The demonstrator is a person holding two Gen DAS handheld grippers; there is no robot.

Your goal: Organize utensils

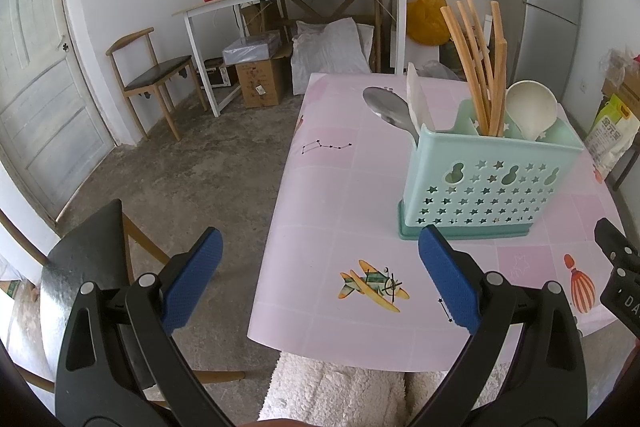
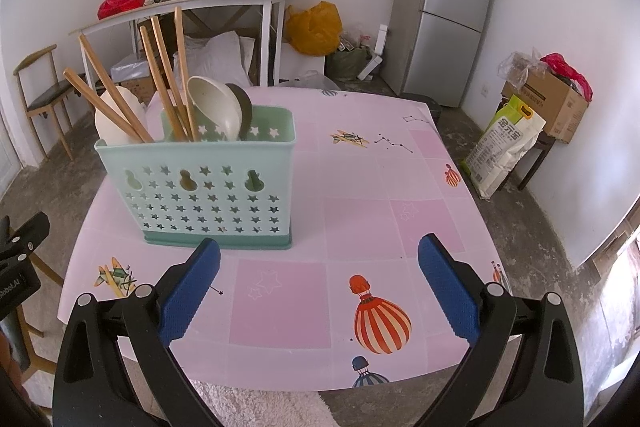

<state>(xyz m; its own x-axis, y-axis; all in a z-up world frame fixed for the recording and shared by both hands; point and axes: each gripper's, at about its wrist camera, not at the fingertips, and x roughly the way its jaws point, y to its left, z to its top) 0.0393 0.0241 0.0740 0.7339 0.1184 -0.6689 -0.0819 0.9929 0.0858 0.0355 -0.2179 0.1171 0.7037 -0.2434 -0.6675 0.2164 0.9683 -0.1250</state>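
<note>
On the pink table (image 2: pixel 360 211), the mint-green utensil holder (image 2: pixel 208 187) stands upright, its long side running left to right across the right wrist view, star-holed face toward the camera. Wooden chopsticks (image 2: pixel 168 75) rise from it, fanning up and to the left; a cream ladle (image 2: pixel 216 107) and a dark spoon (image 2: pixel 242 107) stand bowl-up beside them. The left wrist view alone shows a metal spoon (image 1: pixel 386 107) and a white spatula (image 1: pixel 416 99) poking out of the holder's left end. The left gripper (image 1: pixel 320 279) hangs over the table's near left edge, jaws spread wide and empty. The right gripper (image 2: pixel 320 283) hovers above the table just in front of the holder, likewise agape with nothing between its blue pads (image 2: pixel 448 291).
</note>
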